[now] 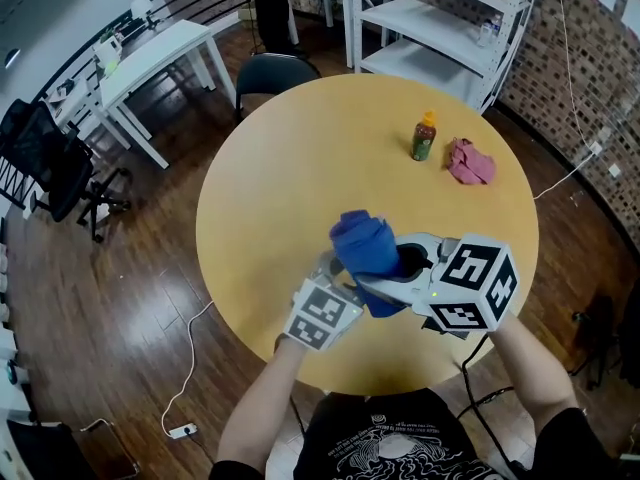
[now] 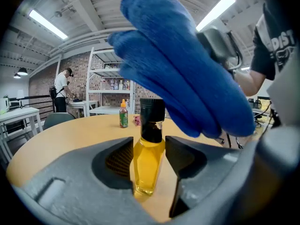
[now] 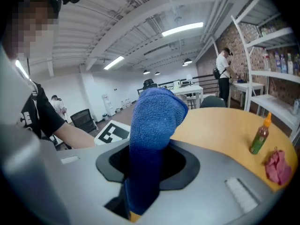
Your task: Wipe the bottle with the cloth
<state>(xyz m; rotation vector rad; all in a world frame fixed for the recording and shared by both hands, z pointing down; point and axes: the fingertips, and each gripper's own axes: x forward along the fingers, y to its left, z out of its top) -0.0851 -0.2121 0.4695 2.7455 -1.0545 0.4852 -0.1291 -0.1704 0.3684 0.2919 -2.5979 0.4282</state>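
Note:
A bottle of yellow liquid (image 2: 148,161) with a black cap stands upright on the round wooden table (image 1: 300,168), and my left gripper (image 2: 149,162) is shut on its body. My right gripper (image 3: 150,165) is shut on a blue cloth (image 3: 154,125). The bunched blue cloth (image 2: 183,74) hangs over the bottle's cap and right shoulder. In the head view the blue cloth (image 1: 365,250) covers the bottle, with my left gripper (image 1: 340,280) below it and my right gripper (image 1: 398,268) to its right, near the table's front edge.
A small green bottle with an orange cap (image 1: 424,136) and a crumpled pink cloth (image 1: 469,161) lie at the table's far right. Beyond the table stand a dark chair (image 1: 272,68), white shelves (image 1: 440,18) and white tables (image 1: 150,58). A person (image 2: 60,90) stands by the shelves.

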